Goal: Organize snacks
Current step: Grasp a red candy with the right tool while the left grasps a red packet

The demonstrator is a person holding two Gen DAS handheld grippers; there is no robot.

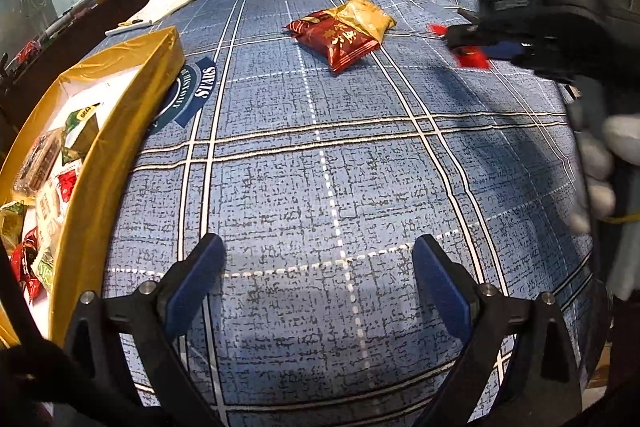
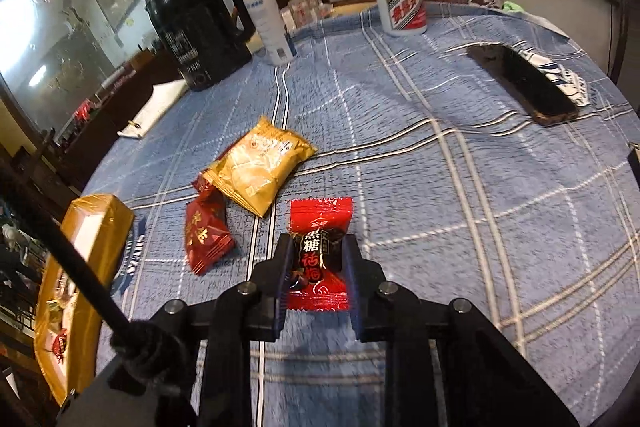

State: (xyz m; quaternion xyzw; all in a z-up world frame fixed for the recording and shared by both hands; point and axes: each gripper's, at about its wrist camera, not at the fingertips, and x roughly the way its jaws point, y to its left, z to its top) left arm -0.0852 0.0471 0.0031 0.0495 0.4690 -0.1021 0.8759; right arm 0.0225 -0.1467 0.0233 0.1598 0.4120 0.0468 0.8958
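2 grippers angle down over the blue checked tablecloth (image 1: 320, 155). Left gripper (image 1: 318, 283) hangs spread, empty, beside the gold box (image 1: 120, 115). Right gripper (image 2: 318, 259) pinches a red candy packet (image 2: 320, 227); only its view shows a phone (image 2: 524, 83).

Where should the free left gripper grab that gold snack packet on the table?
Pinch the gold packet across its short width at the puffy middle, coming down from above. It lies flat, one end overlapping the dark red packet, so keep to the clear far half. The left gripper is open.
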